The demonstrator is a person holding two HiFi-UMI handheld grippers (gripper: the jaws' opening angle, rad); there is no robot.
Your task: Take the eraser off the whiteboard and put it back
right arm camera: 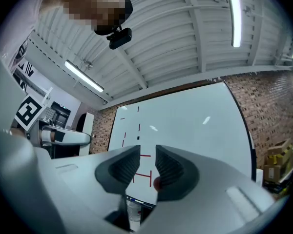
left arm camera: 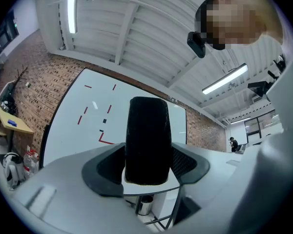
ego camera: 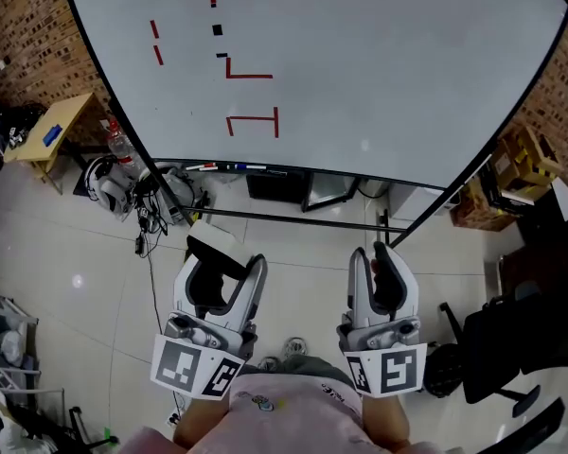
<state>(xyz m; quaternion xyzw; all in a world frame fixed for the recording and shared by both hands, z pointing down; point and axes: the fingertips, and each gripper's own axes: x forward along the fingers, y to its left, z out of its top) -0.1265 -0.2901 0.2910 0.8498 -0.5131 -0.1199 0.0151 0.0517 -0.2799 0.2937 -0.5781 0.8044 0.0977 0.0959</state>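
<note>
The whiteboard [ego camera: 379, 64] stands ahead of me with red strokes [ego camera: 251, 74] and small black marks on its left part. My left gripper [ego camera: 222, 265] is shut on the eraser [ego camera: 211, 244], a black felt block with a white back, held away from the board. In the left gripper view the eraser [left arm camera: 147, 140] stands upright between the two pads and fills the gap of that gripper [left arm camera: 147, 165]. My right gripper [ego camera: 381, 258] is shut and holds nothing. In the right gripper view its jaws [right arm camera: 147, 167] point toward the board's red marks [right arm camera: 145, 175].
A marker ledge [ego camera: 227, 166] runs along the board's lower edge, above a black stand bar [ego camera: 293, 218]. A yellow table [ego camera: 57, 130], a helmet [ego camera: 109, 183] and cables lie at left. Cardboard boxes [ego camera: 516, 164] and a black chair [ego camera: 497, 339] sit at right.
</note>
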